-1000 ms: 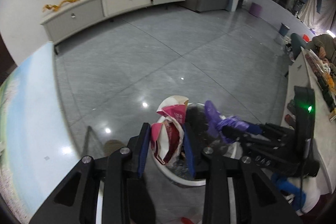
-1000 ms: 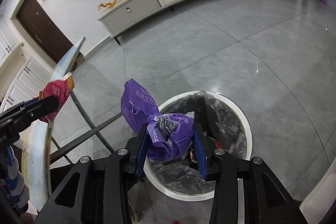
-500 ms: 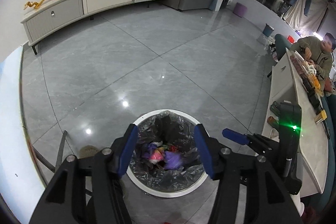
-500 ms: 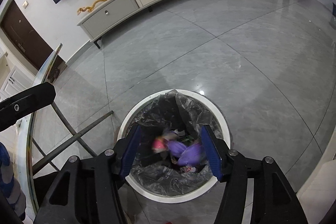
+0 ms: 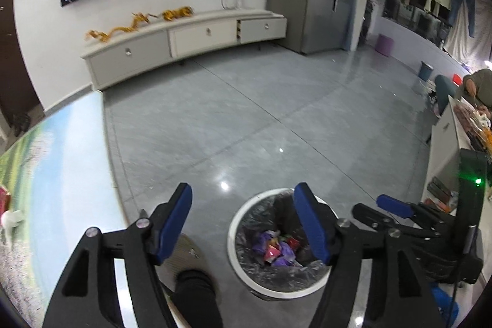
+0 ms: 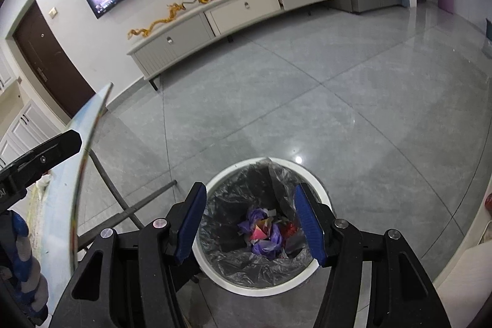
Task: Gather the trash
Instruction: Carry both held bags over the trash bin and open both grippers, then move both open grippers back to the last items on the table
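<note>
Purple and pink wrappers (image 6: 266,231) now lie at the bottom of the bin (image 6: 319,183), on its black liner (image 6: 246,183). A second ago each claw was clamped on one of them above that bin: the right on the crumpled purple bag, the left on the pink and red packet. Both pieces have dropped in, and they sit among a few other scraps, well below the white rim.

Above the bin, the right claw (image 6: 250,219) hangs with its blue pads well apart and nothing between them; only the open mouth of the bin shows through the gap. The left claw (image 5: 243,222) is off to the bin's left side, its jaws opening at this moment and likewise empty, with bare floor (image 5: 246,119) showing between them. Both have lifted away from the bin since the drop, and more of the room shows than before.

So this pair of deliveries looks finished, I'd say. To the left of the bin runs the glass worktop (image 5: 70,143), and near its left edge I can make out a small red thing and a white one, possibly more rubbish, though they are too blurred to name. If so, that is probably where the claws head next.
</note>
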A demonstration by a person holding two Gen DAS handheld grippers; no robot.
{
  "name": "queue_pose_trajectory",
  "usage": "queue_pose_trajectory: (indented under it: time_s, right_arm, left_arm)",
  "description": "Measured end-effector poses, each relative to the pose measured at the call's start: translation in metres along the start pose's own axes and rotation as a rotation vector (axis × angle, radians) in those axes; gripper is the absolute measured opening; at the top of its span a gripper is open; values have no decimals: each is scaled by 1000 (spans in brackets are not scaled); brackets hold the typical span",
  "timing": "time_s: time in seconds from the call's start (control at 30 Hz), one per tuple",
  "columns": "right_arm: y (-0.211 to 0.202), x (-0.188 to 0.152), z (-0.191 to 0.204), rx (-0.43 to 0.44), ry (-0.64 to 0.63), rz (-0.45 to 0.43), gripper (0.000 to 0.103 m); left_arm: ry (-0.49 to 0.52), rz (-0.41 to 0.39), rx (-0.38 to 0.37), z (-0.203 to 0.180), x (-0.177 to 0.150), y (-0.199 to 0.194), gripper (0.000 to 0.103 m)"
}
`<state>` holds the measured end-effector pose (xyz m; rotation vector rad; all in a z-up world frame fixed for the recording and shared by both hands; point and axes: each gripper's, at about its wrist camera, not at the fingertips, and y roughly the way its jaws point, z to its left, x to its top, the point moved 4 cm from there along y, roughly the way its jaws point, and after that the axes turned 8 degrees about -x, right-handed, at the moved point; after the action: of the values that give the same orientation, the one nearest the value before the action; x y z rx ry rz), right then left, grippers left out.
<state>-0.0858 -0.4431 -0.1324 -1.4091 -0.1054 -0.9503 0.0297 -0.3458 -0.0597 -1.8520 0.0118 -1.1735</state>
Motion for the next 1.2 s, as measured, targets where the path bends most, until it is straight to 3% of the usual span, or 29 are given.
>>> queue_pose_trajectory:
  time_s: [0.43, 0.77, 1.03, 1.2]
  right_arm:
    - [-45, 13, 32, 15, -50, -87, 59]
    - [-70, 23, 80, 36, -141, -129, 60]
    - [-83, 23, 128, 67, -230, -138, 60]
    - [-84, 21, 172, 115, -312, -123, 61]
  left_arm:
    - [-25, -112, 56, 23, 0, -61, 68]
    - [-81, -195, 86, 58, -8, -107, 73]
    - [-147, -248, 104, 100, -17, -138, 73]
    - [-200, -262, 150, 150, -30, -155, 73]
